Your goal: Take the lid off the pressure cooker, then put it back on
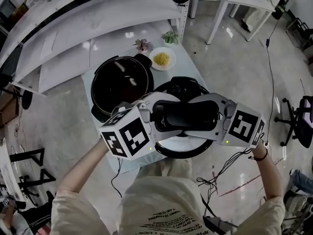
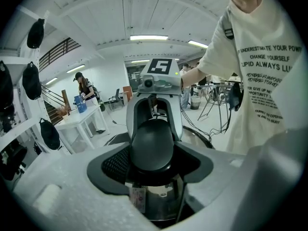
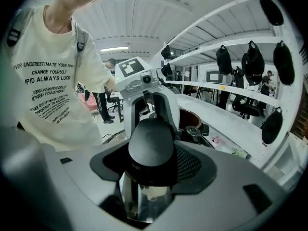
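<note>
So the pot (image 1: 120, 84) sits on the table's (image 1: 188, 65) left side, with the lid (image 1: 183, 152) just right of it, over the near right corner. The left gripper (image 1: 161, 117) and right gripper (image 1: 211, 114) each clamp one end of its handle (image 1: 186, 115). The plate (image 1: 162, 59) is behind, with two little plants (image 1: 142, 44) along the far edge.

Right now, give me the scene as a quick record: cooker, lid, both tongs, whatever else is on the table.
cooker pot: open, on the small table
lid: off, right of the pot in the head view
lid handle: gripped at both ends
left tongs: shut on lid handle
right tongs: shut on lid handle
also on table: plate of yellow food, two small plants
</note>
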{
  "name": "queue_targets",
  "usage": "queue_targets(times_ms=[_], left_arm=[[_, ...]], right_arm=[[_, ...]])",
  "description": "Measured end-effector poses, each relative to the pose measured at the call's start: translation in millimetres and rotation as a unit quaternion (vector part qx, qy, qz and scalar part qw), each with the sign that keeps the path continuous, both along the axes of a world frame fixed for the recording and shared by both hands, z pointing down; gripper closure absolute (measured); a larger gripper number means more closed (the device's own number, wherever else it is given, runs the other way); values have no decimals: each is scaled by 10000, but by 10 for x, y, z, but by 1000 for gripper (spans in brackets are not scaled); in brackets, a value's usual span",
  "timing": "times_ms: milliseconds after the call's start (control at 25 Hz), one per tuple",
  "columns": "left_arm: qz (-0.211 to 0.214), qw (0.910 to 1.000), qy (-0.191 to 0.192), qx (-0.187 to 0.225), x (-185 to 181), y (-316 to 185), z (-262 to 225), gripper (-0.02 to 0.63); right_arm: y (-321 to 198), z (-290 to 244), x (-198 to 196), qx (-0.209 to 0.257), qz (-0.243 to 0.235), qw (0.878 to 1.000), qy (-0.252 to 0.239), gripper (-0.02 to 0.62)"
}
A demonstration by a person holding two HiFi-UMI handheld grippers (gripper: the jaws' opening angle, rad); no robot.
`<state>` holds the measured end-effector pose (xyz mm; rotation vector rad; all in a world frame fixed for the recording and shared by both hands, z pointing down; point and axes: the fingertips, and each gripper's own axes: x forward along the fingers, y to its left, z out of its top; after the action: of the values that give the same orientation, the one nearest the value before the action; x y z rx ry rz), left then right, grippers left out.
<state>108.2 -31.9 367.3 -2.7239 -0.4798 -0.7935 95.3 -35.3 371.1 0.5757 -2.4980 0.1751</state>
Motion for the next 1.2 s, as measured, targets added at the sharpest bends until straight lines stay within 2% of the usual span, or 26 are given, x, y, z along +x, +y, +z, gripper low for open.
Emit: queue_targets(times_ms=[520,1200], left_arm=[[-704,9970,-283,-124,463,103,406,321],[-1418,9853,-929,-190,537,-42,1479,321]], right_arm=[[116,391,471,-167,-650,9977,114,321],[-15,1437,556,-255,-1208,9923,52,320]])
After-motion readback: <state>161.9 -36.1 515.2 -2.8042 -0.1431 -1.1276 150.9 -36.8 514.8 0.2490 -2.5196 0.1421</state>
